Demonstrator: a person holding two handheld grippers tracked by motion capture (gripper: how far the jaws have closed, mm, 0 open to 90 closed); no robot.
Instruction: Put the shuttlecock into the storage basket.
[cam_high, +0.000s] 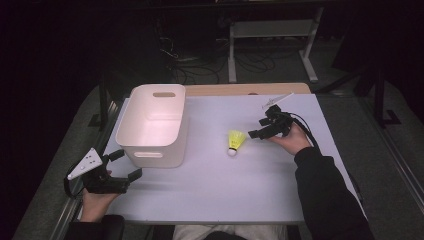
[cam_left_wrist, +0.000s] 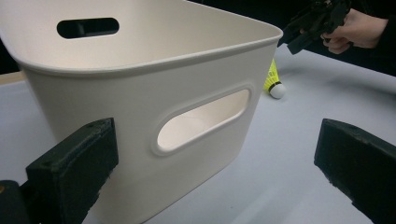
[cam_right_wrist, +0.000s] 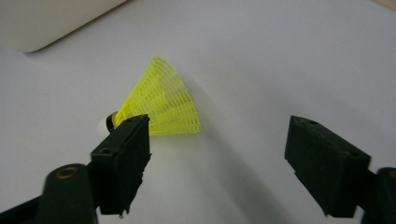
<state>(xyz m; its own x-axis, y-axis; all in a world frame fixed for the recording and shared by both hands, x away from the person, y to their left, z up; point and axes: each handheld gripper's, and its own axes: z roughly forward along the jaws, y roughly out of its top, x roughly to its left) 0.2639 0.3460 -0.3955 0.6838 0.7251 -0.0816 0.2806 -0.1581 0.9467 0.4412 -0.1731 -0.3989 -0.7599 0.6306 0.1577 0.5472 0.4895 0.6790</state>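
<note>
so the big thing here is the pale lavender-white rectangular table (cam_high: 210, 190), lit up while everything around it is dark. on its left half sits a white plastic storage bin with rounded corners and oval handle cut-outs (cam_high: 155, 125), upright and open at the top; nothing shows on the bits of its inside that are in view.

next down in size, the person's two arms come in from the bottom. the right one, in a dark sleeve (cam_high: 325, 195), reaches up to the right side of the table and holds the black right gripper (cam_high: 253, 134), which points left toward the shuttlecock. from the right gripper view its jaws are apart with a wide gap, and nothing is pinched. one jaw tip overlaps the cork end in that view, but the other jaw is well off to the side, so no grip.

the left gripper (cam_high: 125, 164), black with a grey three-cornered plate on top, rests at the front left corner of the table just beside the bin. its jaws are spread wide too, holding nothing, with the bin's near wall looming right ahead in the left gripper view.

smallest: the neon yellow plastic-mesh shuttlecock with a white cork tip (cam_high: 235, 142), lying on its side on the table between the bin and the right gripper, cork toward the person, near those jaws.
</note>
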